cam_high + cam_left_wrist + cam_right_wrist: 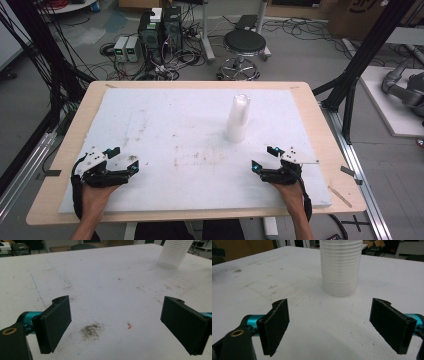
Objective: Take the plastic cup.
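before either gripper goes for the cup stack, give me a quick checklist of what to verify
1. Right gripper jaws open and empty: ok.
2. Left gripper jaws open and empty: ok.
3. Stack of clear cups upright, mouth down on the white foam board: ok.
4. Stack lined up ahead of the right gripper, centred between its jaws in the right gripper view: ok.
5. Path from right gripper to stack free of other things: ok.
6. Whether the top cup will lift off alone or the cups stick together: cannot tell.
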{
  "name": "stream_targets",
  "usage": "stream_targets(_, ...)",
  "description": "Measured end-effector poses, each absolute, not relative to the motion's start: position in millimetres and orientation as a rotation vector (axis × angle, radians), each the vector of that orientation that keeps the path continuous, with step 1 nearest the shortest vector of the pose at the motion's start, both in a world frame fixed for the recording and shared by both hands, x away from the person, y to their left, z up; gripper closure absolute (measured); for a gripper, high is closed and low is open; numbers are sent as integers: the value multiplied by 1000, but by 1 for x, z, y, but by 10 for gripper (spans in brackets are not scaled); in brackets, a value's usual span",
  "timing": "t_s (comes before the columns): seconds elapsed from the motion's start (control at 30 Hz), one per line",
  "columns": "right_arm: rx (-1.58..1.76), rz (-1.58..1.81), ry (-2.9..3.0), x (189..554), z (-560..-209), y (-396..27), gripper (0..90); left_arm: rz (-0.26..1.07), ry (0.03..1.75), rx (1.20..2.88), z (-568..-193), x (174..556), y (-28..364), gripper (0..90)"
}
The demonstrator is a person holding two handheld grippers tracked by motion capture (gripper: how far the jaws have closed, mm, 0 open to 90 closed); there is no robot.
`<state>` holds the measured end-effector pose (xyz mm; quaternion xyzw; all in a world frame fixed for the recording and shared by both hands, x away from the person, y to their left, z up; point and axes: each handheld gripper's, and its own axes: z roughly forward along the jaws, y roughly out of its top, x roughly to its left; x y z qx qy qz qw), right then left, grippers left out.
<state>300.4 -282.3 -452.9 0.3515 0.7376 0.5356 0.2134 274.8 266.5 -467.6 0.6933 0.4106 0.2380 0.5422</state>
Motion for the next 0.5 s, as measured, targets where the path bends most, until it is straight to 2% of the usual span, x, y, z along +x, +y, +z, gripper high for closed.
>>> stream_targets(0.5,1003,1517,2055,303,-453,-285,156,560,976,1653,-468,276,266,96)
